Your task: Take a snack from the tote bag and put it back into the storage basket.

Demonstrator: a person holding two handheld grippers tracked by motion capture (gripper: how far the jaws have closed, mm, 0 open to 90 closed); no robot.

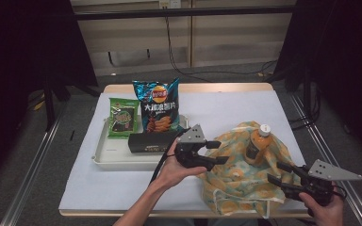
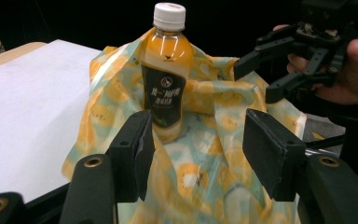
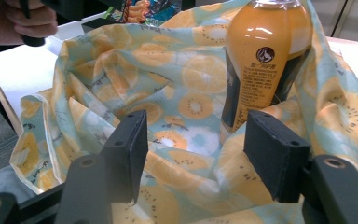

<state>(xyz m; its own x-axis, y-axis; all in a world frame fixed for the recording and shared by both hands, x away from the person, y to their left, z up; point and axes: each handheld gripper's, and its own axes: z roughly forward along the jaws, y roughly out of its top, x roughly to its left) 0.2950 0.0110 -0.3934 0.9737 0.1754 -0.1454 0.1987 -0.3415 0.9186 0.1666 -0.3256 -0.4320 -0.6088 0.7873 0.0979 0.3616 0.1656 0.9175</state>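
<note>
Both open and holding nothing, left gripper [image 1: 215,152] at nine o'clock and right gripper [image 1: 280,173] at five o'clock of the juice bottle [image 1: 257,142] (standing in the fruit-print bag [image 1: 235,186]).

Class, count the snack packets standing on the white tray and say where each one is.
2. The green packet stands at the tray's far left; the blue crisp bag stands beside it, behind the black box. Others may be hidden behind them.

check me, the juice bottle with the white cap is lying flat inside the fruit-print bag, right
Not flat. The bottle with the white cap stands upright inside the fruit-print bag; the left gripper view shows this most clearly. The rest is right.
</note>
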